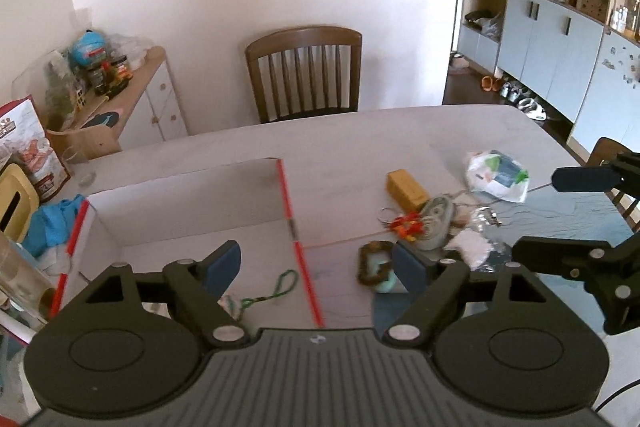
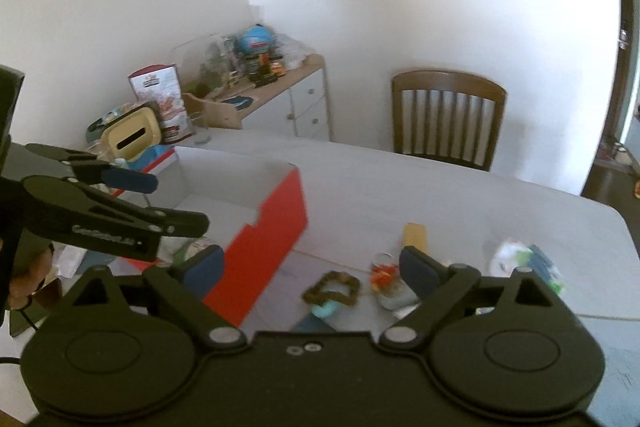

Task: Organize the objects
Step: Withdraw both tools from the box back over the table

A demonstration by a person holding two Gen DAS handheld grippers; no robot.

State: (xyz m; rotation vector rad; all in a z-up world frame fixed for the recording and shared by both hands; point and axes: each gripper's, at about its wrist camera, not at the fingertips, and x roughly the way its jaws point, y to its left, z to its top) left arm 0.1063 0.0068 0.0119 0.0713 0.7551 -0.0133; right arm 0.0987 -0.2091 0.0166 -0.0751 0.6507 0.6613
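On the table [image 1: 360, 135], the box [image 1: 192, 195] sits left of clutter [image 1: 436, 219], apparently apart.

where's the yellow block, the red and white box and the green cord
yellow block [image 1: 406, 189], left wrist view, top face
red and white box [image 2: 272, 227], right wrist view, red outer wall
green cord [image 1: 276, 289], left wrist view, looped end

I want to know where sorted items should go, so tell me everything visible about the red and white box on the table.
The red and white box is an open, lidless tray that looks like cardboard, with red outer walls, a stepped notch in one wall, and a pale white inside. It sits flat on the grey table, left of the loose clutter. A green braided cord lies on its floor; otherwise it looks nearly empty. Neither gripper touches it.
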